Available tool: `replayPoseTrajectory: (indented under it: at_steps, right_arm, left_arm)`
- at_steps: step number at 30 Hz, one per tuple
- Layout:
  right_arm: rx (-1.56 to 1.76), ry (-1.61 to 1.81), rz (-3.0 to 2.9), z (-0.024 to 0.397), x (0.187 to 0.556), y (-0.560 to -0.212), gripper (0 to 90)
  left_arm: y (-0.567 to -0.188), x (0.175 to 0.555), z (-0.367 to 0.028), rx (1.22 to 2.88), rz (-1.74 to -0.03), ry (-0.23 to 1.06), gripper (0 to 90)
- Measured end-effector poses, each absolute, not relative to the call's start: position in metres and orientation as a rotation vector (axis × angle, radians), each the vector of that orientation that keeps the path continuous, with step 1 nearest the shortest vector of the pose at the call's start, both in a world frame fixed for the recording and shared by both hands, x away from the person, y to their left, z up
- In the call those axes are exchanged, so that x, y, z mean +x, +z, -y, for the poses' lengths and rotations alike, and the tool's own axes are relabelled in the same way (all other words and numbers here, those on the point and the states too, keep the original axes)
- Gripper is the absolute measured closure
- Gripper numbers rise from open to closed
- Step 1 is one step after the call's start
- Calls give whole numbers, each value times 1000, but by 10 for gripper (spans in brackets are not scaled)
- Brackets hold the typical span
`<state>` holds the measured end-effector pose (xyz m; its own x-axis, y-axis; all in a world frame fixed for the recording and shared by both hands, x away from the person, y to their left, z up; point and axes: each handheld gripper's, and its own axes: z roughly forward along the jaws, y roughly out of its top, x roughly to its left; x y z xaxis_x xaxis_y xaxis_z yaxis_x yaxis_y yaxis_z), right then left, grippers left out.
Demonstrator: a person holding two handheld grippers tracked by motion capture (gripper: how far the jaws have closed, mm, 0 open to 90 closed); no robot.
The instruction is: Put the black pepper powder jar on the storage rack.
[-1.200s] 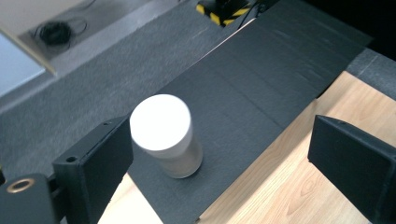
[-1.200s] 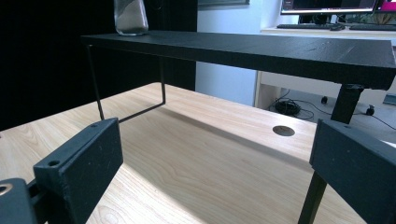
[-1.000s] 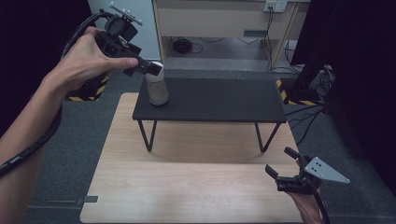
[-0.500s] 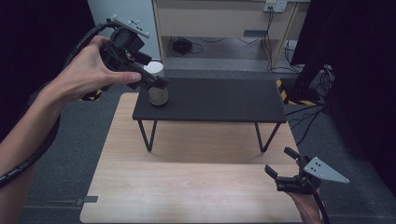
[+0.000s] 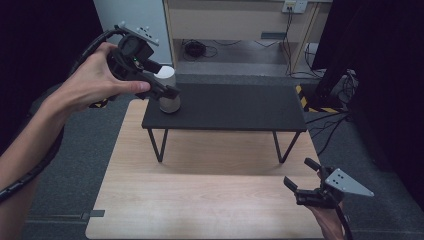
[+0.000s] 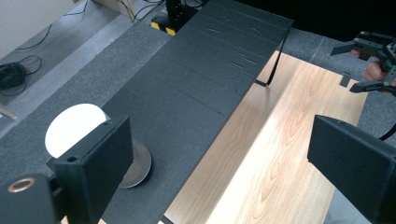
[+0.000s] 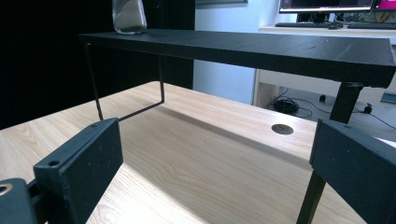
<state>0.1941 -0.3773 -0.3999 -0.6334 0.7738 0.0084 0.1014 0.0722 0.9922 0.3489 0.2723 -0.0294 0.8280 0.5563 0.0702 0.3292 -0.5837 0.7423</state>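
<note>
object: cup (image 5: 169, 95) (image 6: 93, 140) (image 7: 128, 16) | look: grey metallic body widening to the base, flat white top | pose: upright | place: on the black raised surface (image 5: 235, 107), at its left end near the far-left corner | contact: base resting on the surface, nothing clamped around it

There are no words, numbers or brand names clear enough to read on anything here.
</note>
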Motion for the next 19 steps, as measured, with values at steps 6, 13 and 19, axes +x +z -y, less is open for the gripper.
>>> replayPoseTrajectory:
  at_steps: [6,13,19]
  right_arm:
    - [863,1604,-1817,377,194,-400,25]
    - [866,1608,-1812,378,194,-400,25]
    - [864,1609,-1811,378,195,-400,25]
  left_arm:
    - [-30,351,-270,2241,-641,378,61]
    - [-32,354,-264,2253,-634,368,61]
    - [-34,354,-267,2238,-635,373,60]
